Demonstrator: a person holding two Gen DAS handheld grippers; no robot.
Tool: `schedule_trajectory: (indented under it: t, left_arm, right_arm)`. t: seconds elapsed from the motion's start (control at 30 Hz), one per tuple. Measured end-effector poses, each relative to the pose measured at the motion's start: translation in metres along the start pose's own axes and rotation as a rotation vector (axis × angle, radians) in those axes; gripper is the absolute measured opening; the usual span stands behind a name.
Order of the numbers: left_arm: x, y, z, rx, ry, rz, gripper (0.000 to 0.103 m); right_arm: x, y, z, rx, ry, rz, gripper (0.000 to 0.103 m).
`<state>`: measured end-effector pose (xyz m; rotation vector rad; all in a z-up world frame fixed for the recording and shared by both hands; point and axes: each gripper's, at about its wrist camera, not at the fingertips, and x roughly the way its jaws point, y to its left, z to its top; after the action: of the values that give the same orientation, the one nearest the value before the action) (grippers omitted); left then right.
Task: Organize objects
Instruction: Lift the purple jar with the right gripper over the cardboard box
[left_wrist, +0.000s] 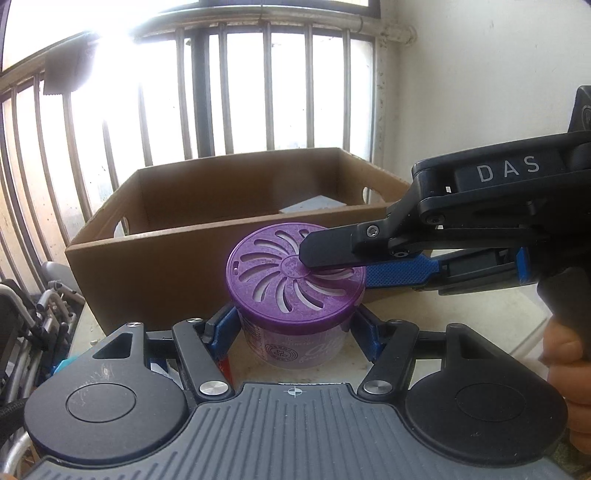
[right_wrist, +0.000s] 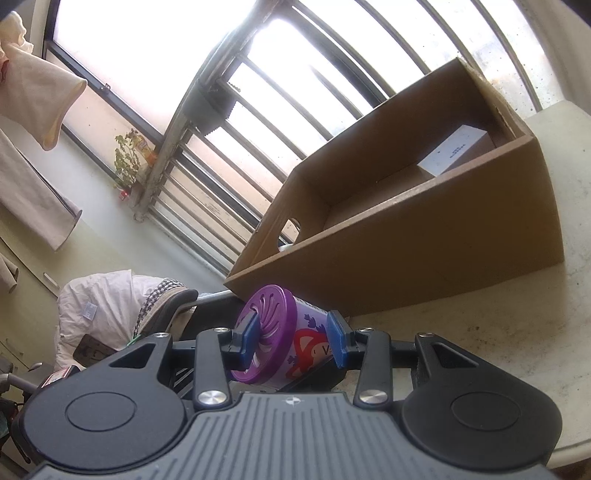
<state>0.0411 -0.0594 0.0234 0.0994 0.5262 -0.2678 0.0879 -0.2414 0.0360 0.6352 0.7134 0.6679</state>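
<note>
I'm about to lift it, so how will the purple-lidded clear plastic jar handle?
The purple-lidded clear plastic jar looks rigid, so it likely won't squash. Squat and upright on the pale table, it probably won't tip. Its smooth round wall may slip, or roll if toppled.

Barred window (left_wrist: 229, 92) backlit (glare washes out view), white wall (left_wrist: 480, 74) right, pale tabletop (right_wrist: 517, 314).

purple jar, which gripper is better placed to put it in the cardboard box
Left, probably. The left gripper has its pads flanking the purple jar on both sides, with the cardboard box straight ahead. The right gripper comes in sideways, one finger across the lid, a less square hold.
</note>
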Motion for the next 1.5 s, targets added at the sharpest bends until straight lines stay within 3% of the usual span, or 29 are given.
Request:
schedule_trajectory:
  t: [1.1, 1.5]
  left_arm:
    - [0.012, 0.015, 0.035, 0.015, -0.029, 0.030, 0.065]
    - [0.010, 0.032, 0.073, 0.085, -0.049, 0.101, 0.065]
  right_arm:
    - [0.021, 0.004, 0.037, -0.018, -0.011, 0.033, 0.043]
    - [0.042, 0.032, 0.071, -0.091, 0.015, 0.074, 0.044]
